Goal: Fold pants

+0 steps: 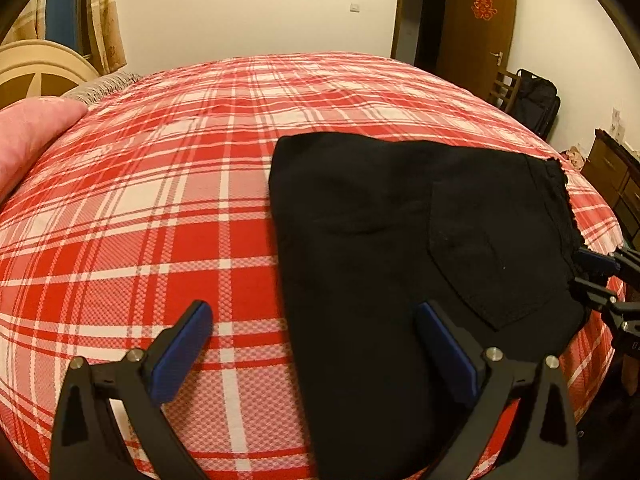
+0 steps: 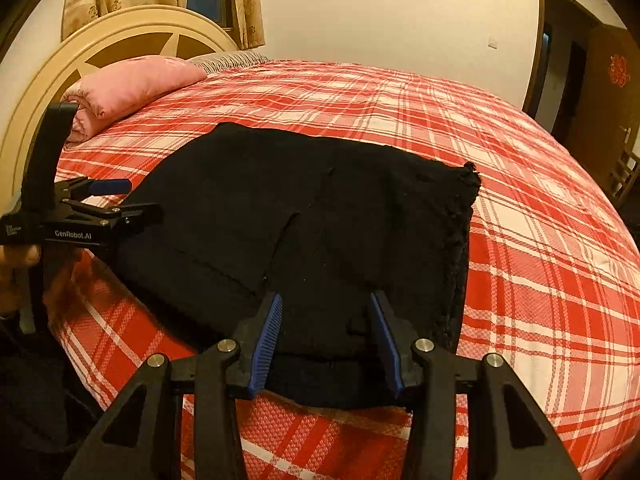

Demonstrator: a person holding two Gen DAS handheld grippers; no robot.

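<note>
Left gripper point(image 1: 314, 344): jaws spread wide and empty, ribbed blue pads on black arms, straddling the near-left edge of the black pants point(image 1: 420, 240). Right gripper point(image 2: 326, 332): jaws parted, holding nothing, over the pants' near edge. Pants lie folded into a flat, roughly rectangular bundle on the red-and-white plaid bedspread point(image 1: 160, 200); patch pocket faces up, frayed edge at right. Rolled pink quilt point(image 2: 132, 84) rests beside the curved cream headboard point(image 2: 120, 28).
</note>
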